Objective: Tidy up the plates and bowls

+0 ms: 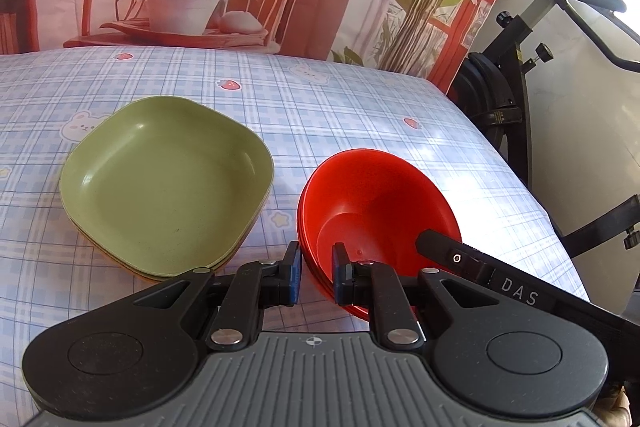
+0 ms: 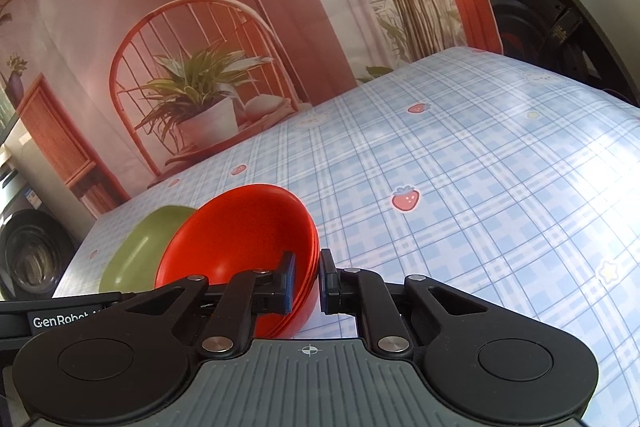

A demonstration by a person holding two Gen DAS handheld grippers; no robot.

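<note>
Both tools (image 1: pixel 316 273) (image 2: pixel 307 281) pinching tilted red bowls (image 1: pixel 372 203)

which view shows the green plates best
The left wrist view: the green plates lie fully in view, stacked on the tablecloth. The right wrist view shows only a sliver behind the red bowls.

checked tablecloth (image 1: pixel 360 107) (strawberry print) bears green plates (image 1: pixel 168 183), red bowls (image 1: pixel 376 203).

Black left gripper (image 1: pixel 316 277), blue pads, silver screws
</note>
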